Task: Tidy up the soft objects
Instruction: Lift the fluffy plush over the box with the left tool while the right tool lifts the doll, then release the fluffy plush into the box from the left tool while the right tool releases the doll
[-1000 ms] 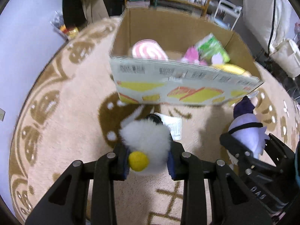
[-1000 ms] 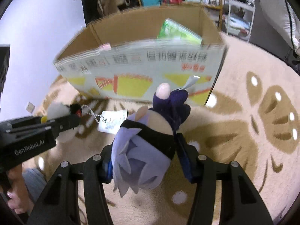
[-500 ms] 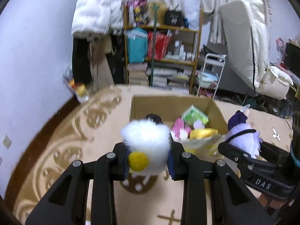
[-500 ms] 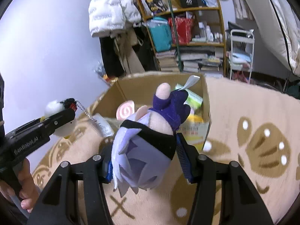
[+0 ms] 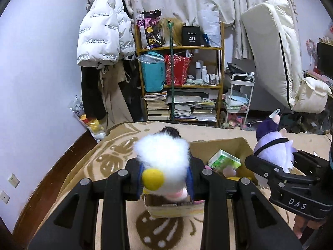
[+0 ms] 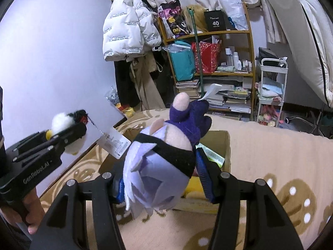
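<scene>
Left wrist view: the left gripper (image 5: pixel 165 177) is clamping a fluffy white plush (image 5: pixel 163 158) between its blue-padded fingers (image 5: pixel 190 179); a yellow ball (image 5: pixel 152 178) on the plush is facing the camera, and something pink is showing at the plush's underside. The toy is hanging in the air over the near-left corner of an open cardboard box (image 5: pixel 235 145), which is sitting on a beige patterned rug (image 5: pixel 91 170). Inside the box, a green packet (image 5: pixel 224 160) is leaning near the far wall. To the right, the right gripper (image 5: pixel 274 166) is holding a purple plush doll (image 5: pixel 274 148) above the box's right side. A wooden shelf (image 5: pixel 181 83) with books and bags is standing against the far wall.

Right wrist view: the right gripper (image 6: pixel 161 177) is squeezing the purple plush doll (image 6: pixel 160 166) by its lavender body, fingers closed against both flanks; a black band is crossing the doll and its dark purple cap is pointing away from the camera. The doll is hanging over the near edge of the cardboard box (image 6: pixel 224 145). At the left, the left gripper (image 6: pixel 68 129) is pinching the fluffy white plush (image 6: pixel 62 120), with a white paper tag (image 6: pixel 114 143) dangling from it on a bead chain above the box's left corner. A white puffer jacket (image 6: pixel 129 33) is hanging by the wooden shelf (image 6: pixel 208 62).
</scene>
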Motion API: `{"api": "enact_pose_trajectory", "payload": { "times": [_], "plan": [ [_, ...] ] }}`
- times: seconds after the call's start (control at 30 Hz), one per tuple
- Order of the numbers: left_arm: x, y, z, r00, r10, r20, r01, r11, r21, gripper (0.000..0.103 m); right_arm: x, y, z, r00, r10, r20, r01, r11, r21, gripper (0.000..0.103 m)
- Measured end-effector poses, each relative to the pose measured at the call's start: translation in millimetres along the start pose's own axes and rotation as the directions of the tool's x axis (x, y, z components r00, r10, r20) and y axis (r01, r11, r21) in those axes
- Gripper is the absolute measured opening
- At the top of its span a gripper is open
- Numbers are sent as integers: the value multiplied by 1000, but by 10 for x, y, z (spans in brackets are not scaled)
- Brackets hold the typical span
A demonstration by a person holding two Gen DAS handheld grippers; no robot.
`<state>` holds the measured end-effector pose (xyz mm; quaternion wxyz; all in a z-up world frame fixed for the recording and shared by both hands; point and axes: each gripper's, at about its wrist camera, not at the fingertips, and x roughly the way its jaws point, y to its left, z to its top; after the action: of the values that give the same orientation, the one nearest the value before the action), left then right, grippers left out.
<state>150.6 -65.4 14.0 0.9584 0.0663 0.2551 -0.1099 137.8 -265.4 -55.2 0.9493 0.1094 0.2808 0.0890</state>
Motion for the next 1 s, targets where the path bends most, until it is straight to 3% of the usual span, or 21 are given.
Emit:
{"api": "enact_pose_trajectory", "payload": {
  "times": [0.33, 0.47, 0.7, 0.83, 1.0],
  "plan": [
    [479, -61, -174, 997, 3, -74, -2, 1000, 13, 31, 357, -117, -100, 999, -18, -45, 17, 1000, -24, 61],
    [673, -115, -298, 990, 28, -139, -19, 998, 66, 32, 451, -149, -162, 998, -23, -59, 21, 999, -31, 62],
    [845, -78, -396, 979, 45, -198, -37, 998, 41, 35, 571, -211, -234, 996, -14, -84, 12, 1000, -19, 66],
    [850, -39, -419, 977, 62, -205, -57, 998, 28, 53, 608, -268, -253, 995, -7, -98, 7, 1000, 1, 71],
    [846, 5, -419, 975, 58, -216, -58, 998, 6, 62, 634, -312, -267, 993, 5, -114, -2, 1000, 27, 74]
  ]
}}
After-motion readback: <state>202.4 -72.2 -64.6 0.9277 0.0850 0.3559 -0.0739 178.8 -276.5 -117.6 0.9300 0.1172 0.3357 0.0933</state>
